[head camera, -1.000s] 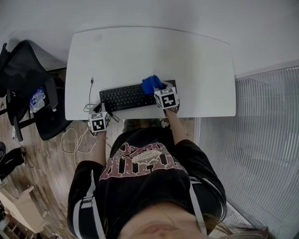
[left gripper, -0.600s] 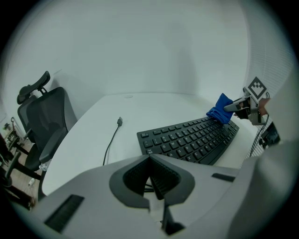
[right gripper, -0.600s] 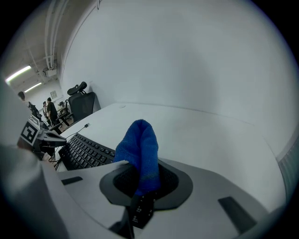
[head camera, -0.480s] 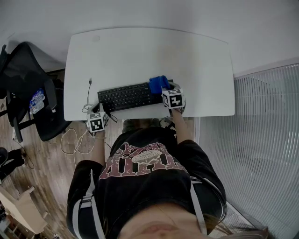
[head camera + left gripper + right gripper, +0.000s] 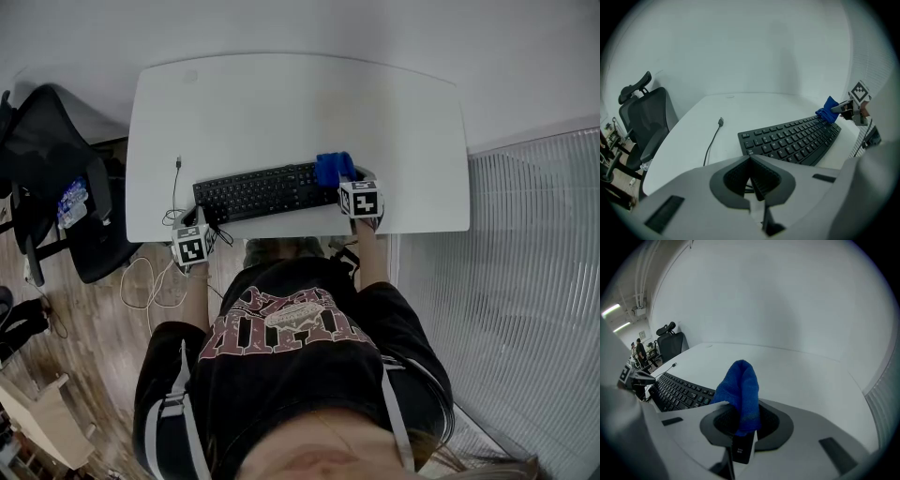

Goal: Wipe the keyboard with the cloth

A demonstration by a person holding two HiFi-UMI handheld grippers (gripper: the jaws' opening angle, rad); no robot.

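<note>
Blue terry cloth (image 5: 740,390): bunched fold clamped in the right gripper (image 5: 740,425), over the right end of the black plastic keyboard (image 5: 262,192) on the white table (image 5: 281,103) | handling: likely soft, light and limp, conforms to keys; best held by the bunched fold | left gripper (image 5: 752,180): jaws together, empty, at the table's near-left edge.

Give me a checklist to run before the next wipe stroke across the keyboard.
1. Cloth clamped in right tool: ok.
2. Cloth over keyboard: ok, at its right end.
3. Cloth pressing on the keys: cannot tell.
4. Room for a stroke further right: not ok; keys lie only leftward.
5. Left tool off the keys: ok, shut, empty.
6. Cable off the keys: ok, lies on table.
</note>
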